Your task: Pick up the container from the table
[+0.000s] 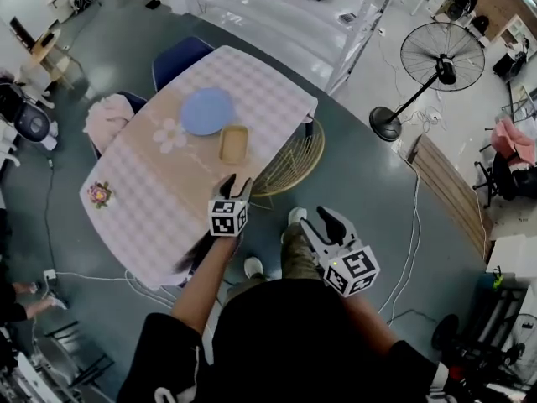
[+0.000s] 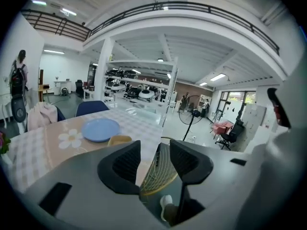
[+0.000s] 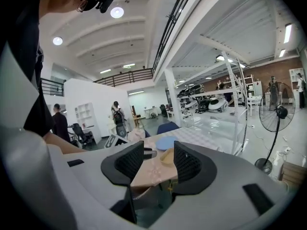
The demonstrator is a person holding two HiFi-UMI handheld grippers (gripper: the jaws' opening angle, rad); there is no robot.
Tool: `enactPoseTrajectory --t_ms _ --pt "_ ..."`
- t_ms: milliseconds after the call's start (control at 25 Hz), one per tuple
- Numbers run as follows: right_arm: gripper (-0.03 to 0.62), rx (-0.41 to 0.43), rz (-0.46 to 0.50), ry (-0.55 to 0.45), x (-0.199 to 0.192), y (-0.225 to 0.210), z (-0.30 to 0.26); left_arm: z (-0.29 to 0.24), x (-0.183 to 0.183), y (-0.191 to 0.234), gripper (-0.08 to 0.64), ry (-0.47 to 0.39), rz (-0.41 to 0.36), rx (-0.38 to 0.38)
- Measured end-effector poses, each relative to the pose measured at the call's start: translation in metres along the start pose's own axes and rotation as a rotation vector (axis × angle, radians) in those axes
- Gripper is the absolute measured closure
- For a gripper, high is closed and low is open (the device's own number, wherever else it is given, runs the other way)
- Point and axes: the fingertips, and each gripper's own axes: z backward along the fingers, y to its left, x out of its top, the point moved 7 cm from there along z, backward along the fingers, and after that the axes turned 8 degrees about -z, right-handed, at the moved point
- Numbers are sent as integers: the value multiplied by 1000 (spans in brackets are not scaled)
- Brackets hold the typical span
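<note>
Yellow container (image 1: 233,143) at frame centre, just beside a blue plate (image 1: 207,111) that my left gripper (image 1: 236,183) or right gripper (image 1: 323,221), jaws apart and empty, might knock.

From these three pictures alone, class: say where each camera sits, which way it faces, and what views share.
Head view: on the head, looking steeply down at the table, left gripper, right gripper, arms.
Left gripper view: on that gripper, facing the table over its open jaws.
Right gripper view: likewise, beside the person's arm.
All show the container.
</note>
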Motion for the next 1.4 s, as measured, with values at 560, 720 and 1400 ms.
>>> enactPoseTrajectory --t_ms 560,720,1400 --pt "426 129 106 11 87 -161 -133 -217 -11 59 388 378 -95 158" --pt "426 136 79 58 84 -184 -147 -247 -29 80 388 453 -73 208" --pt "428 104 80 37 108 -201 -178 -197 7 69 541 444 -86 222"
